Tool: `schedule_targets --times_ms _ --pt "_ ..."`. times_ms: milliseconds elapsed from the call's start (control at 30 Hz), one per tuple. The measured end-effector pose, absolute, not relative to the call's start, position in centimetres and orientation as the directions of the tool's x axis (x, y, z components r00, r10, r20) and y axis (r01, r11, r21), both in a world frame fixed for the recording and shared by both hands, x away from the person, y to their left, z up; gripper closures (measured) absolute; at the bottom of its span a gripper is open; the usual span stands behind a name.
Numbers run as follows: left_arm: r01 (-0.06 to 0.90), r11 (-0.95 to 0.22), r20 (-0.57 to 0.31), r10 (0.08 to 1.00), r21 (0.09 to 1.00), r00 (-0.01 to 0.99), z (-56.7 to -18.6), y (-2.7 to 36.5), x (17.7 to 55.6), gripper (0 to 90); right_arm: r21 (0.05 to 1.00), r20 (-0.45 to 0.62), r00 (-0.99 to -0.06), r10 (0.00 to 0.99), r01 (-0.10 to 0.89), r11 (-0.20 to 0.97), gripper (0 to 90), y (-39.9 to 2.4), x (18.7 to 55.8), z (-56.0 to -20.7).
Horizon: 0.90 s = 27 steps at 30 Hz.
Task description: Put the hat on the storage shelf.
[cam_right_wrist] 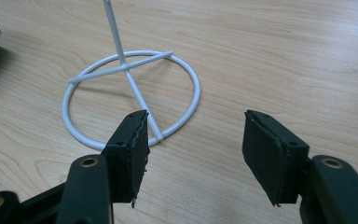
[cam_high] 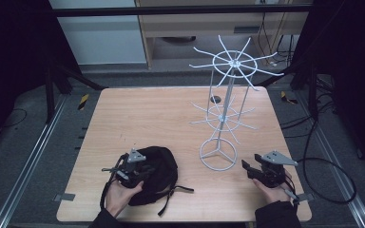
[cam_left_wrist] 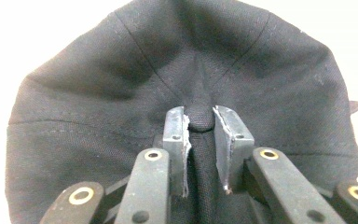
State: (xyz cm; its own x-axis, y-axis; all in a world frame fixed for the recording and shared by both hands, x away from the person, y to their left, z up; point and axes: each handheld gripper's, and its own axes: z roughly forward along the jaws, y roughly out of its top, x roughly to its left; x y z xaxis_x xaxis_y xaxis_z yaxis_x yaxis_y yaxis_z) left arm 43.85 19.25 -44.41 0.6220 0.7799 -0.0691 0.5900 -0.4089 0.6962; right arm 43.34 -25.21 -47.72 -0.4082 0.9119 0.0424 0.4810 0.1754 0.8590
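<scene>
- your left tongs (cam_left_wrist: 200,135) are clenched on the black cap (cam_left_wrist: 121,93): in the left gripper view the two pads pinch a fold of cloth at the crown, with the round top button sitting right between their tips.
- in the high view your left tongs (cam_high: 132,167) sit on the near-left part of the wooden worktop (cam_high: 147,118), on top of the black cap (cam_high: 159,173), whose strap trails toward the near edge.
- your right tongs (cam_right_wrist: 193,154) are released, jaws standing wide apart with bare wood between them.
- in the high view your right tongs (cam_high: 259,171) rest low at the near-right of the worktop, just right of the white wire rack (cam_high: 221,118).
- the rack's ring base (cam_right_wrist: 130,100) lies just beyond your right tongs, well apart from the cap; its spoked hook tiers rise above the worktop's middle.
</scene>
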Motion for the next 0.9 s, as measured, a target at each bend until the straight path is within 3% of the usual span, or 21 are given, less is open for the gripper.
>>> schedule_targets --times_ms 467,900 --pt "0.437 -0.265 -0.062 0.795 0.86 0.603 -39.9 21.9 41.9 74.9 0.861 0.041 -0.407 0.913 0.477 0.174 41.0 -25.2 43.3 -47.7" --pt "0.315 -0.145 -0.071 0.808 0.938 0.585 -36.6 23.4 40.4 74.9 0.869 0.028 -0.402 0.915 0.462 0.177 40.9 -25.3 43.3 -47.7"
